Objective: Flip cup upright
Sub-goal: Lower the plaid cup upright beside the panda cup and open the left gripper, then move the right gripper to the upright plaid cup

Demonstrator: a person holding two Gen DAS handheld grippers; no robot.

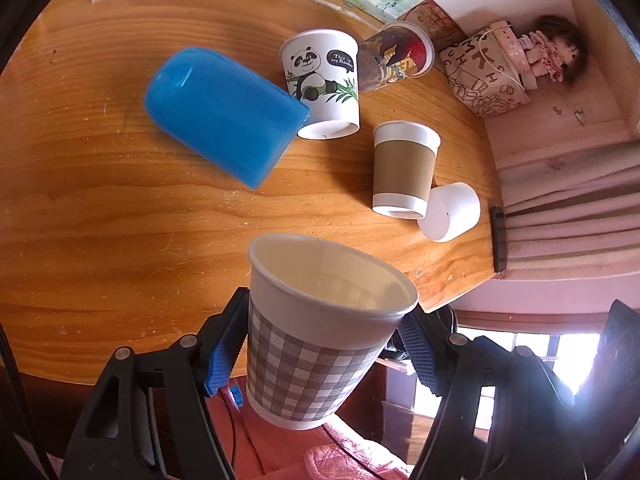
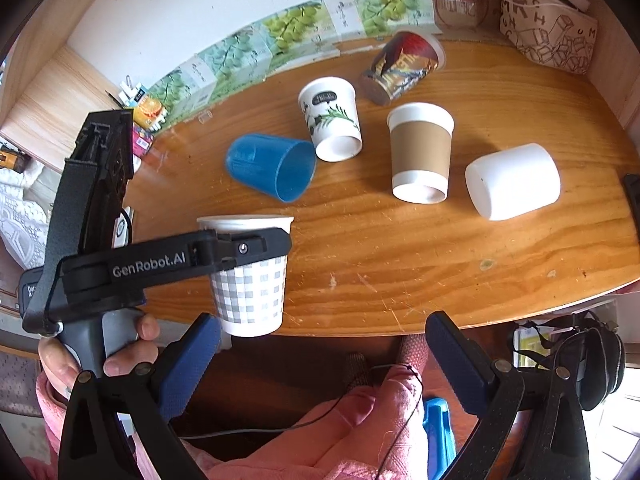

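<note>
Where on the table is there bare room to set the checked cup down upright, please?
Bare wood lies along the near edge of the table, in front of the blue cup and brown-sleeved cup. Farther back, the panda cup, white cup and printed cup crowd together.

Glossy varnished wood table (image 2: 400, 264), matt checked paper cup (image 1: 316, 344), translucent blue plastic cup (image 1: 224, 114).
</note>
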